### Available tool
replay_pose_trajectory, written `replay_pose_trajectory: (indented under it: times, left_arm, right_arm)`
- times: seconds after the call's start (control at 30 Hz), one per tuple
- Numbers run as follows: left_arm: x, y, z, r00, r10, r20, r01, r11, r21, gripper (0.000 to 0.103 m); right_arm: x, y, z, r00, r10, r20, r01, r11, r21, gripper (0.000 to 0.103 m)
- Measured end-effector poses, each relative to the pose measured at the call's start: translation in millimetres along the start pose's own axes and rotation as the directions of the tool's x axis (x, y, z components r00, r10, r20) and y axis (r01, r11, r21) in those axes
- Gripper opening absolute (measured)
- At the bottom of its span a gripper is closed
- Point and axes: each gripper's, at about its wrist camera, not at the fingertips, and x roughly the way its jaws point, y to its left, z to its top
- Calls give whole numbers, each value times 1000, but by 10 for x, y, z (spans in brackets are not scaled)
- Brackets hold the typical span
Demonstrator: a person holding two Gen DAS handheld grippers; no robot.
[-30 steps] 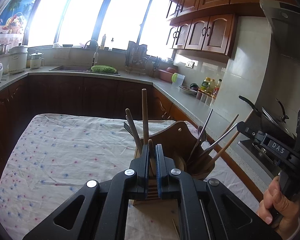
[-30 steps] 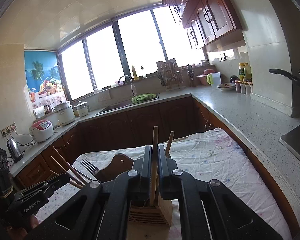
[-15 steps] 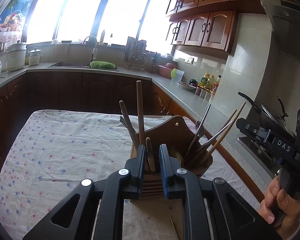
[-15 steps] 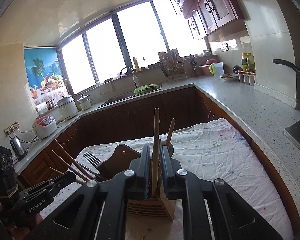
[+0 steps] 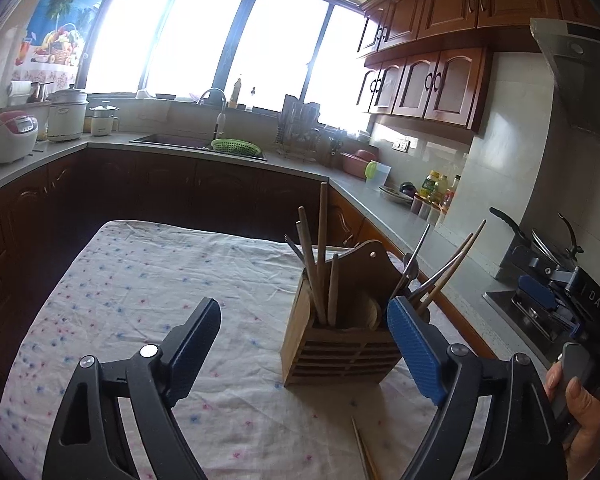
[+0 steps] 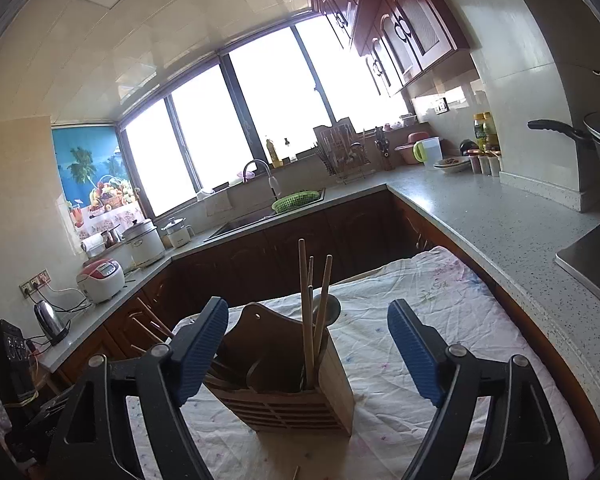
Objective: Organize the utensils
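A wooden utensil holder (image 5: pixel 340 344) stands on the cloth-covered table (image 5: pixel 140 304). It holds upright wooden-handled utensils (image 5: pixel 320 256), a fork and leaning chopsticks (image 5: pixel 448 276). My left gripper (image 5: pixel 304 344) is open and empty, just in front of the holder and slightly to its left. In the right wrist view the holder (image 6: pixel 284 392) stands between the fingers of my right gripper (image 6: pixel 308 352), which is open and empty. A loose chopstick (image 5: pixel 362 448) lies on the cloth near me.
The right gripper and the hand holding it (image 5: pixel 572 400) show at the right edge of the left wrist view. A grey counter (image 6: pixel 500 216) runs along the table's right side, with a stove and pan (image 5: pixel 540 248). A sink (image 5: pixel 196 142) is behind.
Both grippers have opened wide and let go of the wooden utensils, which now stand in the holder. Both have drawn back a little from the holder.
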Motion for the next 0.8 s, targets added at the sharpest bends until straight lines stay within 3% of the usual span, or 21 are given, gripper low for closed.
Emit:
replay_pose_trajectory:
  times: [0.2, 0.43, 0.8]
  left_arm:
    - [-264, 78, -241, 999, 26, -20, -26, 999, -38, 92]
    - [-607, 116, -514, 998, 45, -37, -48, 996, -76, 92]
    - [-965, 116, -746, 996, 69, -53, -71, 997, -32, 94]
  right_arm:
    - [-205, 13, -220, 1000, 6, -8, -6, 1000, 9, 97]
    - [-512, 58, -605, 999, 8, -34, -8, 1000, 7, 100]
    - [-932, 69, -1054, 998, -46, -49, 44, 998, -39, 103]
